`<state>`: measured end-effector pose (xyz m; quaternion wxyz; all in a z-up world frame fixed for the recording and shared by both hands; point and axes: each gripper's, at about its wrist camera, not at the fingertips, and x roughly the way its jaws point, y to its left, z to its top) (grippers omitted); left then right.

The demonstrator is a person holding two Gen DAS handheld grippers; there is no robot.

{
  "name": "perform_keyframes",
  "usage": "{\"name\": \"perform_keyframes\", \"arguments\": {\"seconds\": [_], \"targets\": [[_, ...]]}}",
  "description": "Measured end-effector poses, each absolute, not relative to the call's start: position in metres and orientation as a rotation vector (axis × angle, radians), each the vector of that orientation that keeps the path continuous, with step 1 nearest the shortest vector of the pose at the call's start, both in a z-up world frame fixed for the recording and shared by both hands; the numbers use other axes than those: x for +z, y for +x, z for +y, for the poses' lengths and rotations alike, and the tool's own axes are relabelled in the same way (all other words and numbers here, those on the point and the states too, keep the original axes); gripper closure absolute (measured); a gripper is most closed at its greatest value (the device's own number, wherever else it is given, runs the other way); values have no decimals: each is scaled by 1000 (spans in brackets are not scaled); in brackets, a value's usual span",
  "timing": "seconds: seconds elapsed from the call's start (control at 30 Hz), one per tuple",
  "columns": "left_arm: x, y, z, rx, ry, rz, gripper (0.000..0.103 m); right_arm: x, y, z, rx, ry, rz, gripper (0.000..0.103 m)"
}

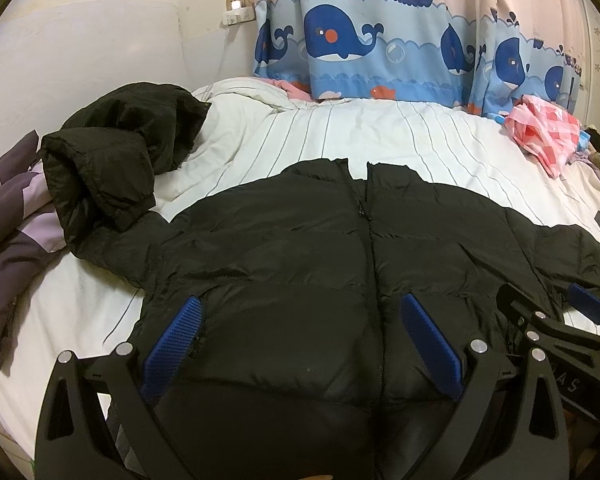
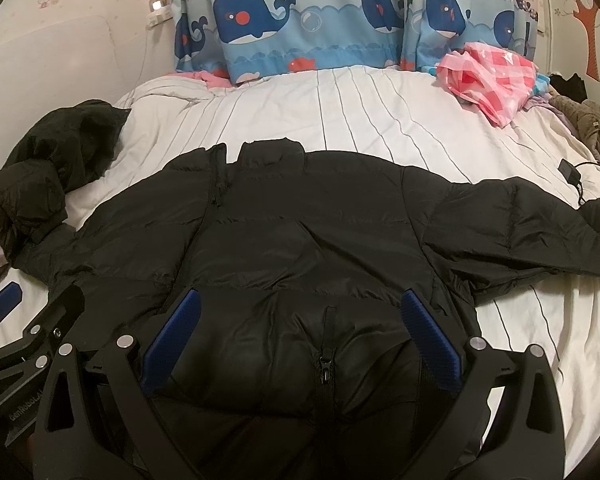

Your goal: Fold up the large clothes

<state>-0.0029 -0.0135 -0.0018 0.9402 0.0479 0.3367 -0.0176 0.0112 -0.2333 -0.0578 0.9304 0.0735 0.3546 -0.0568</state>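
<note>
The black quilted puffer jacket (image 2: 300,240) lies spread front-up on the white striped bedcover (image 2: 380,112), sleeves out; no fold is made. Left gripper (image 1: 300,344) and right gripper (image 2: 300,344) hover over its hem, fingers apart, empty.

Dim warm indoor light; fisheye bending, dark vignetted corners

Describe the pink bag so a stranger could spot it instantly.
Start at the whale-print curtain behind the bed. Below its right part, on the striped white bedding, lies a crumpled pink checked plastic bag. It is the only pink thing there; the puffer jacket nearby is black.
</note>
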Motion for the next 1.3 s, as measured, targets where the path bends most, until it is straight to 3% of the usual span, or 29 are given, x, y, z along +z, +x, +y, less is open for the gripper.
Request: {"name": "perform_keyframes", "arguments": {"seconds": [0.3, 0.43, 0.87, 1.07, 1.1, 1.17, 1.2, 1.23, 1.3], "targets": [[-5, -2, -10, -71, 50, 717, 7, -59, 12, -236, -122, 165, 717, 6], [-10, 5, -3, -138, -45, 786, 7, -32, 0, -270, -97, 238, 673, 6], [-24, 18, 4, -102, -65, 855, 7, 28, -93, -619, -816, 247, 682, 6], [-31, 24, -1, -96, -29, 874, 7, -23, -49, -703, -811, 277, 894, 6], [-32, 24, -3, -93, -23, 876, 7, -28, -40, -700, -805, 232, 904, 10], [-34, 25, -5, -89, -15, 880, 7, -33, -29, -692, -744, 160, 893, 58], [-35, 25, -5, -89, -14, 881, 7, -33, -28, -689, -678, 188, 880, 72], [-35, 25, -7, -91, -12, 881, 7, -32, -27, -690, -626, 223, 868, 77], [-35, 25, -9, -94, -6, 878, 7, -26, -30, -683, -578, 246, 831, 79]]}}
